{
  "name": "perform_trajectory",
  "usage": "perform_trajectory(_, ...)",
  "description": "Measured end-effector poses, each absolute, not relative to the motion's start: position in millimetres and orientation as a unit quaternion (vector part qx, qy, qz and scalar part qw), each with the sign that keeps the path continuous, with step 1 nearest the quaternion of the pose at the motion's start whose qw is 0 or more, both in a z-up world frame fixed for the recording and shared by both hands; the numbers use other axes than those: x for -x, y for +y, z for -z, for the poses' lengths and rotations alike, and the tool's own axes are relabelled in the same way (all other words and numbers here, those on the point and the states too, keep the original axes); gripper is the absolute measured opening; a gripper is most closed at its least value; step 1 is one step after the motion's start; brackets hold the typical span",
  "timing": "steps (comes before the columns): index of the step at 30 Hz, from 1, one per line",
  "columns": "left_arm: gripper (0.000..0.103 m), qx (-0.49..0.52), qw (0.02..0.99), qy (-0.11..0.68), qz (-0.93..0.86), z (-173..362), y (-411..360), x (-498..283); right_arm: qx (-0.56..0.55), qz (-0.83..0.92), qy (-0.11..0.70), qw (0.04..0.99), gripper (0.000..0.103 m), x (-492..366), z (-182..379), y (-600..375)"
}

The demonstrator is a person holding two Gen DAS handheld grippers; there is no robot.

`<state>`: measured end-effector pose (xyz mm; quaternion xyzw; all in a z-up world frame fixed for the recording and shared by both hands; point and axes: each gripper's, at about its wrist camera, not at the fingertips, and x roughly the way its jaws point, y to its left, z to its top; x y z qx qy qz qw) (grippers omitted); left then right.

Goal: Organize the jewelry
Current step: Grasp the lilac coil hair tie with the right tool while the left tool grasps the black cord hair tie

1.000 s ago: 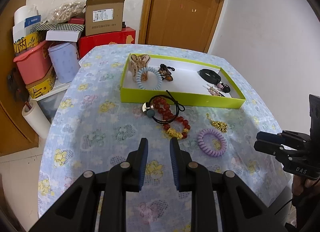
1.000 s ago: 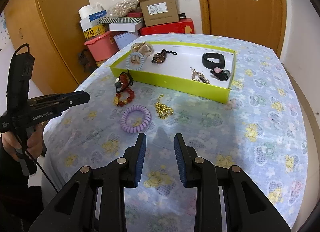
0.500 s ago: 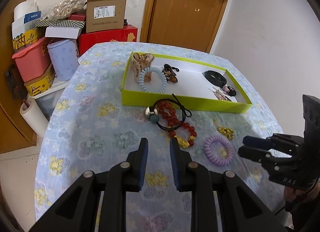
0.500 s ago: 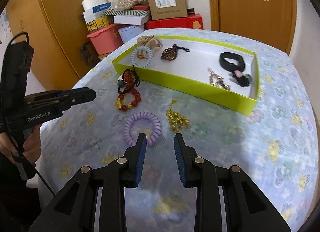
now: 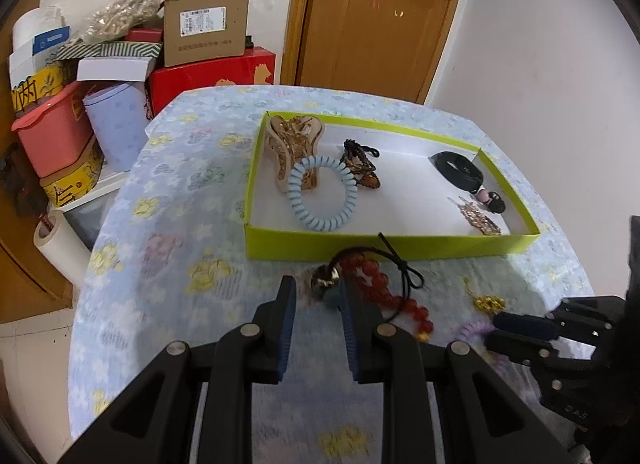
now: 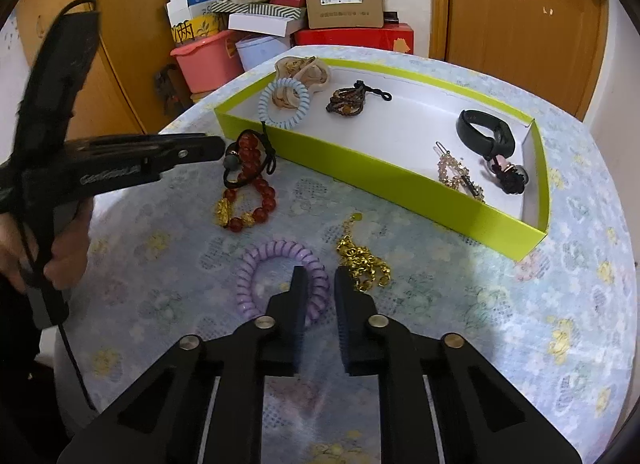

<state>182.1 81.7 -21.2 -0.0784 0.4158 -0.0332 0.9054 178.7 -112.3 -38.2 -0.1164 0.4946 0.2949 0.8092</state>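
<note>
A lime-green tray (image 5: pixel 360 242) (image 6: pixel 360 162) holds a tan claw clip (image 5: pixel 294 144), a light-blue coil tie (image 5: pixel 322 194), a black band (image 5: pixel 458 170) and hair clips. In front of it lie a black hair tie with beads (image 5: pixel 332 284) (image 6: pixel 234 160), a red bead bracelet (image 5: pixel 380 292) (image 6: pixel 256 200), a gold chain (image 5: pixel 488 302) (image 6: pixel 362 260) and a purple coil tie (image 6: pixel 282 280). My left gripper (image 5: pixel 318 296) is open, its tips around the hair tie's beads. My right gripper (image 6: pixel 320 280) is open over the purple coil's near edge.
The round table has a floral blue cloth (image 5: pixel 168 272). Behind it stand boxes (image 5: pixel 208 24), a pink tub (image 5: pixel 52 132) and a lavender bin (image 5: pixel 116 128). A wooden door (image 5: pixel 372 20) is at the back. A paper roll (image 5: pixel 60 240) stands left of the table.
Both grippers have moved forward and down toward the table. The left now reaches the black hair tie's beads; the right now reaches the purple coil tie. Nothing has been picked up.
</note>
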Motion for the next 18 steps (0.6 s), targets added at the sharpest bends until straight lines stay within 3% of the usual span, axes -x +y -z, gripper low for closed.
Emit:
perform_trajectory(7, 0.031, 0.082, 0.901, 0.422, 0.049, 30, 82, -193, 0.124, -0.299, 0.492, 0.808, 0.012, -178, 38, -112)
perform_trajectory(13, 0.031, 0.064, 0.902, 0.424, 0.047, 34, 77, -197, 0.132, -0.297, 0.488, 0.81, 0.01, -177, 38, -110)
perform_trajectory(18, 0.017, 0.056, 0.903, 0.424, 0.042, 33, 73, -195, 0.133, -0.293, 0.485, 0.813, 0.009, -176, 38, -110)
